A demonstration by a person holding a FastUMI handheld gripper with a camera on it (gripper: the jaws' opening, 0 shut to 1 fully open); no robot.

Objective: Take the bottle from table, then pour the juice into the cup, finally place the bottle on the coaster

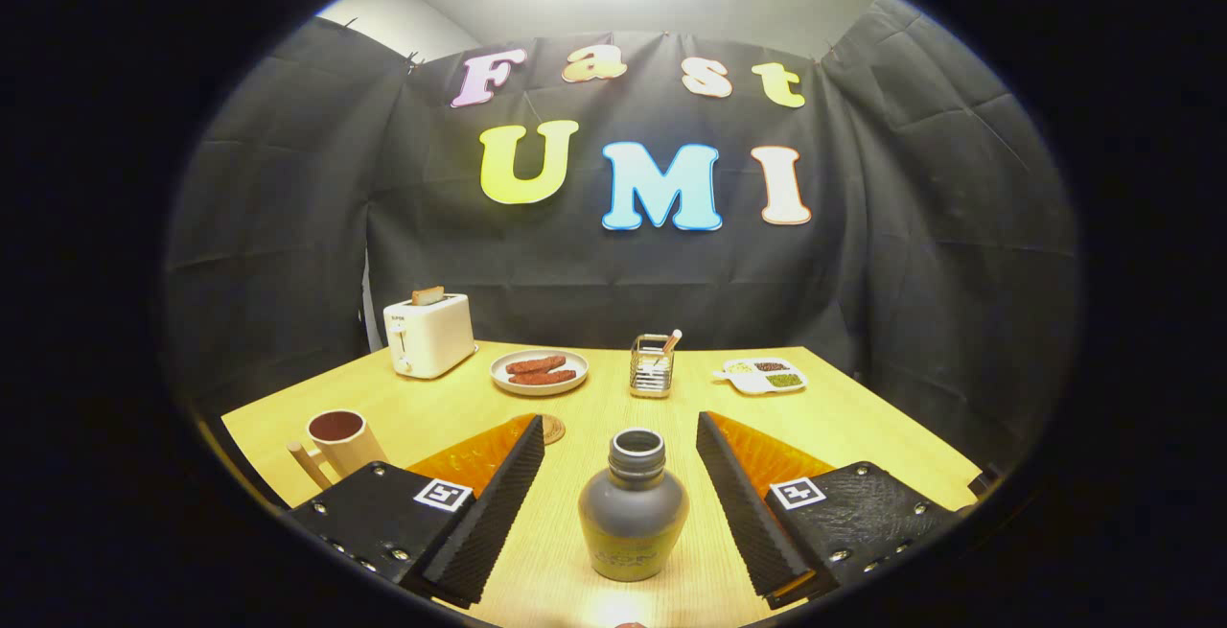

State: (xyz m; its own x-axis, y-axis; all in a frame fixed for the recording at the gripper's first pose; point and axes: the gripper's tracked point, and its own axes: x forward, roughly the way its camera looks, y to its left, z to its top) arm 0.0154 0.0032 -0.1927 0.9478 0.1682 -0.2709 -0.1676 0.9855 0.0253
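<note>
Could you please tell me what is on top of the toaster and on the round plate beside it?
A slice of toast sticks up from the toaster; its lower part is hidden in the slot. The plate holds two reddish sausages. The gripper is open, its fingers either side of the bottle.

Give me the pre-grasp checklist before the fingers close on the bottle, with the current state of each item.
1. Gripper open wide enough: ok.
2. Bottle upright on the table, centred between the fingers: ok.
3. Fingers clear of the bottle's sides, no contact: ok.
4. Bottle cap off for pouring: ok, the mouth looks open.
5. Cup upright, left of the fingers: ok.
6. Coaster free of other things: cannot tell, partly hidden behind the left finger.
</note>
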